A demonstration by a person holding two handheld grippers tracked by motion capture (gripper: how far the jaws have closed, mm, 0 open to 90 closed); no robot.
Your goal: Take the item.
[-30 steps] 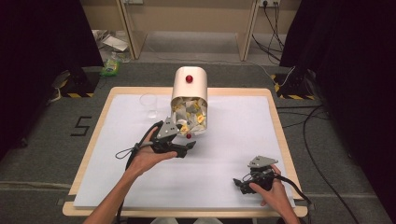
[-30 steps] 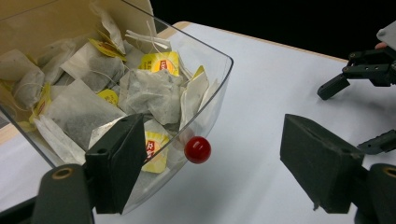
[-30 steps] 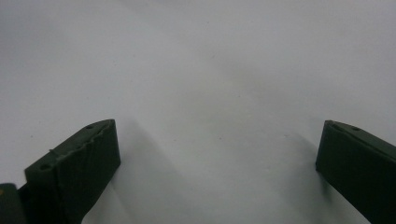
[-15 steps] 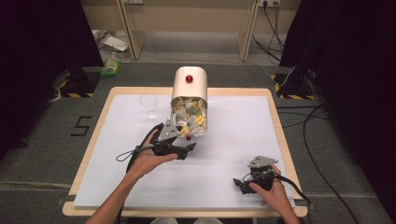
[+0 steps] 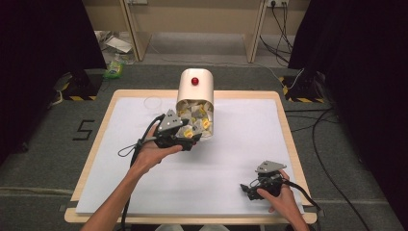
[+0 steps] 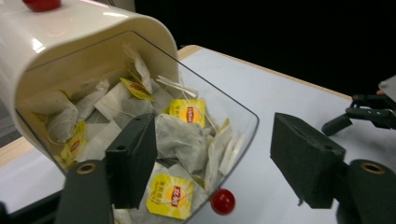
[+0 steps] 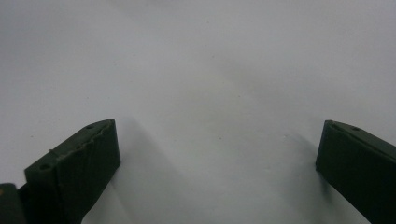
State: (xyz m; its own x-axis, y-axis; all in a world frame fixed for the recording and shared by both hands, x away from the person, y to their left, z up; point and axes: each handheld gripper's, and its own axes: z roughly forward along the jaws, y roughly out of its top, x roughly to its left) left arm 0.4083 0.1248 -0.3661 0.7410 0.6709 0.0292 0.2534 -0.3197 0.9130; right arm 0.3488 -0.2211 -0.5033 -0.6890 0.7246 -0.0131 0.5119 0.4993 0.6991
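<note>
One cream container [image 5: 194, 89], two red knobs [image 6: 222, 201], many tea bags [image 6: 180, 135], uncountable; two tongs [image 5: 188, 136].

The tea-bag dispenser [image 6: 70, 42] is glossy cream plastic with a clear, smooth plastic front; beside it the tea bags [image 6: 180, 135] look like matt paper. The tabletop [image 5: 240, 159] under it is matt white, edged in pale wood. The left gripper's fingers [image 6: 133, 158] are matt black.

A cream dispenser [image 5: 195, 89] with red knob [image 5: 195, 81] holds white tea bags [image 6: 180, 135] with yellow tags [image 6: 171, 196].
</note>
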